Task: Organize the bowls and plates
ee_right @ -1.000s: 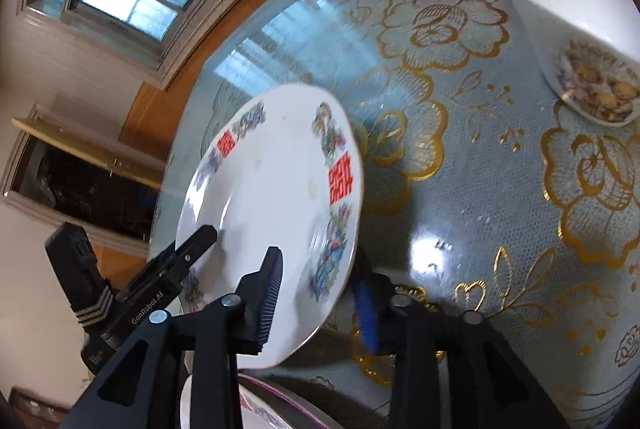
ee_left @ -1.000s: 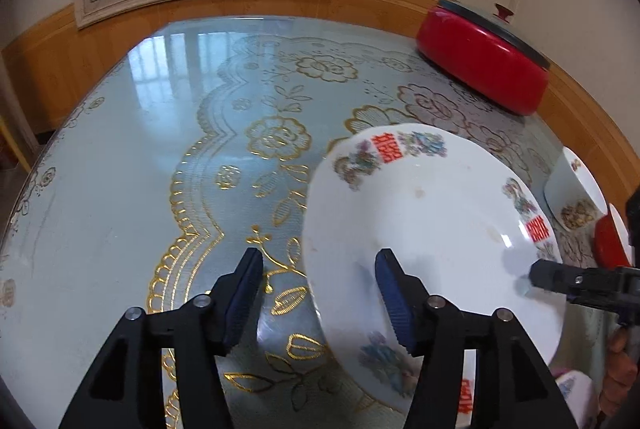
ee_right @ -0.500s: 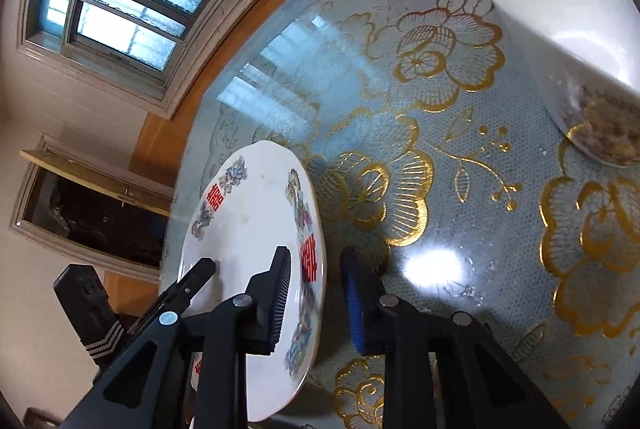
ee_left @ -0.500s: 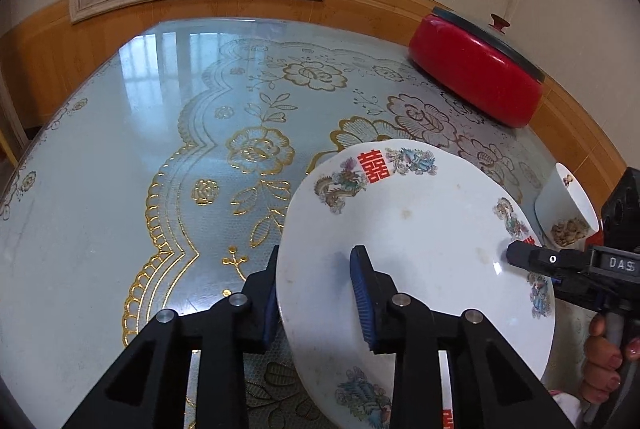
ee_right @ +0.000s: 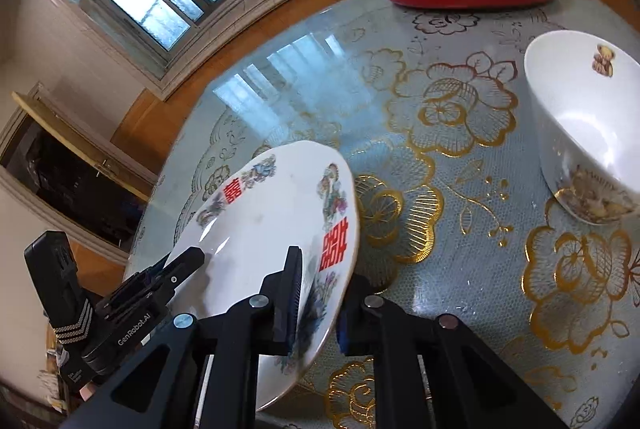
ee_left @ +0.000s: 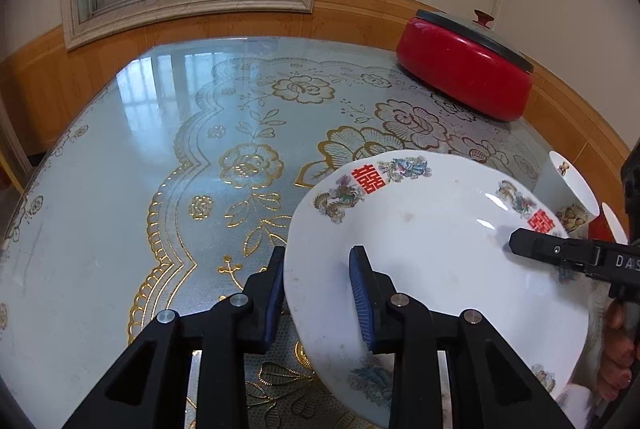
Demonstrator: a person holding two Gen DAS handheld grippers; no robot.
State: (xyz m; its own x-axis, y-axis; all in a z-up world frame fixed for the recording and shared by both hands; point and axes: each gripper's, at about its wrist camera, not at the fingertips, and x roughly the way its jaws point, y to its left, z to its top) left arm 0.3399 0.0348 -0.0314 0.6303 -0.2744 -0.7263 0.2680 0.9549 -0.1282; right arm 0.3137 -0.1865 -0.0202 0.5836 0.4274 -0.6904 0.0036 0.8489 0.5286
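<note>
Gripping plate (ee_left: 432, 253) w/ both tools, left tool (ee_left: 318, 293) & right tool (ee_right: 318, 293).

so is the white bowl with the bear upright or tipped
Upright: the bear bowl stands on its base on the table, mouth up, apparently empty.

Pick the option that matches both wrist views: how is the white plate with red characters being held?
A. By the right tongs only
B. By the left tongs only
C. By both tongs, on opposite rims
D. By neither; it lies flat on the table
C: the left tongs and the right tongs each straddle an opposite rim of the plate, which is tilted above the table.
</note>
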